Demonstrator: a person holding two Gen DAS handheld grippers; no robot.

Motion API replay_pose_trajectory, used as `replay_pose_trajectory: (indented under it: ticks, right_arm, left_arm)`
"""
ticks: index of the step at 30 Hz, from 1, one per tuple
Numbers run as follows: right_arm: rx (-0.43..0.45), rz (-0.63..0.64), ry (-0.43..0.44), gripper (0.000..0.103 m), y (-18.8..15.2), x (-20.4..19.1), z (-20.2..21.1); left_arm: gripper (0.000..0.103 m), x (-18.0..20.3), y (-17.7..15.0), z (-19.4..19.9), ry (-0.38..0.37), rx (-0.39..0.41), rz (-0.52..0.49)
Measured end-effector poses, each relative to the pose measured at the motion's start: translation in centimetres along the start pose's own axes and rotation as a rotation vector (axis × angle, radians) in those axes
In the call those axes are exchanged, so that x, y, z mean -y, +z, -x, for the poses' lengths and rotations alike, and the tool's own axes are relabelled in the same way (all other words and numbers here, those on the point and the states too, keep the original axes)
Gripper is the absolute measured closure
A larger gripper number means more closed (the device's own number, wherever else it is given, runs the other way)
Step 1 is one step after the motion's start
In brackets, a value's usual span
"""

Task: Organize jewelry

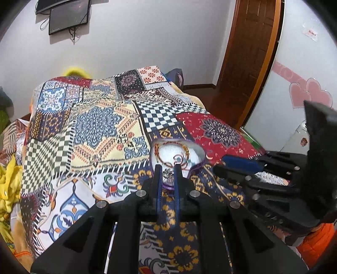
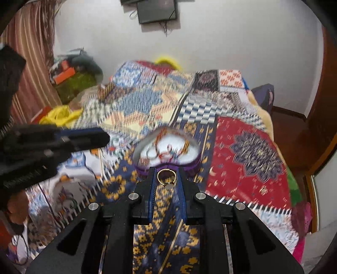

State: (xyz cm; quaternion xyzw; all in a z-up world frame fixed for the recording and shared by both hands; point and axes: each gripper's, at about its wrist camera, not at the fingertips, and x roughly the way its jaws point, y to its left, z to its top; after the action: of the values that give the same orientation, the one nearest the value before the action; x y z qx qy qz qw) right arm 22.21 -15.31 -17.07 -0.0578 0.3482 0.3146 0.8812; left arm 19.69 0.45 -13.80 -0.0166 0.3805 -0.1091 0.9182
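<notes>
A purple heart-shaped jewelry box (image 1: 198, 166) with a white lining lies open on the patterned bedspread, with beaded bracelets inside; it also shows in the right wrist view (image 2: 189, 166). My left gripper (image 1: 167, 173) is shut on a small silver flower-shaped piece (image 1: 168, 173), just above the box's near rim. My right gripper (image 2: 166, 178) is shut on a gold ring (image 2: 166, 177), held just short of the box's near edge. Each gripper shows in the other's view, the right one (image 1: 223, 166) beside the box and the left one (image 2: 103, 137) to its left.
The colourful patchwork bedspread (image 1: 94, 130) covers the bed. Yellow cloth (image 1: 8, 185) lies at the left edge. A wooden door (image 1: 248, 48) and a white cabinet with pink hearts (image 1: 299, 94) stand to the right. A dark screen (image 1: 67, 16) hangs on the wall.
</notes>
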Motion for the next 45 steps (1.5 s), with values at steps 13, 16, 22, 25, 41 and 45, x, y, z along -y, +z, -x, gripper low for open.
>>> replay_pose_trajectory:
  ticks: [13,16,22,25,41,45]
  right_arm:
    - [0.107,-0.045,-0.022,0.086,3.5,1.6,0.5]
    - [0.104,-0.048,-0.02,0.086,3.9,2.0,-0.3]
    - [0.063,-0.038,0.001,0.086,3.9,2.2,-2.4]
    - [0.03,-0.033,0.014,0.086,3.6,2.2,-3.6]
    - [-0.053,0.046,0.012,0.085,2.6,2.1,-5.7]
    - [-0.057,0.046,0.01,0.085,2.7,2.0,-5.7]
  left_arm:
    - [0.094,0.1,2.7,-2.0,-0.015,0.015,-0.001]
    - [0.094,-0.1,3.0,-2.9,-0.017,0.005,0.004]
    - [0.094,-0.7,3.4,-5.1,-0.019,-0.037,0.021]
    - [0.094,-1.2,3.5,-6.4,-0.043,-0.07,0.039]
    - [0.094,-0.6,3.2,-8.6,-0.048,-0.131,-0.006]
    - [0.084,-0.5,3.3,-7.7,-0.053,-0.129,-0.012]
